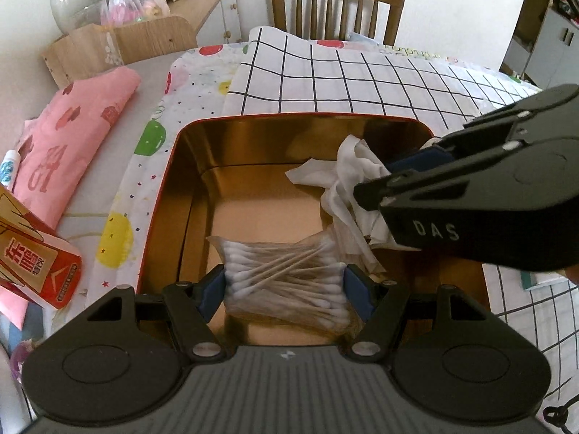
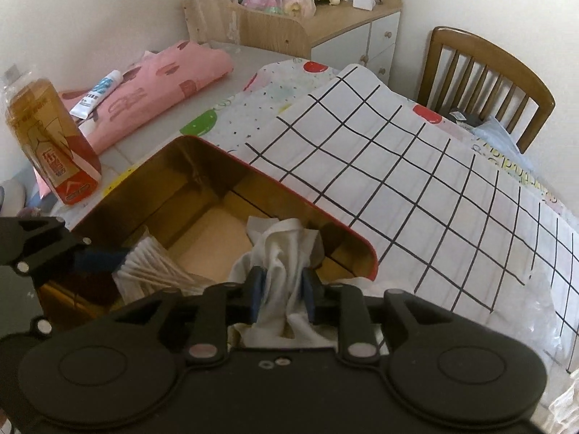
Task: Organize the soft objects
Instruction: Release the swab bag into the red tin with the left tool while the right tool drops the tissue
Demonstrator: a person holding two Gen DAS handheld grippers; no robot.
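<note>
My left gripper (image 1: 284,289) clamps swab bag (image 1: 286,282) inside tin (image 1: 159,195) | right gripper (image 2: 281,291) pinches white cloth (image 2: 282,249) inside tin | both unreleased; pink cloth (image 1: 68,133) beside tin left.

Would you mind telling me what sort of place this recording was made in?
Most likely a home dining room: a table with patterned cloths, a wooden dining chair pushed up to it, and a cluttered sideboard against the wall.

A wooden chair (image 1: 337,7) stands at the far side, a drink bottle (image 2: 50,141) at the left, near a white tube (image 2: 94,93).
</note>
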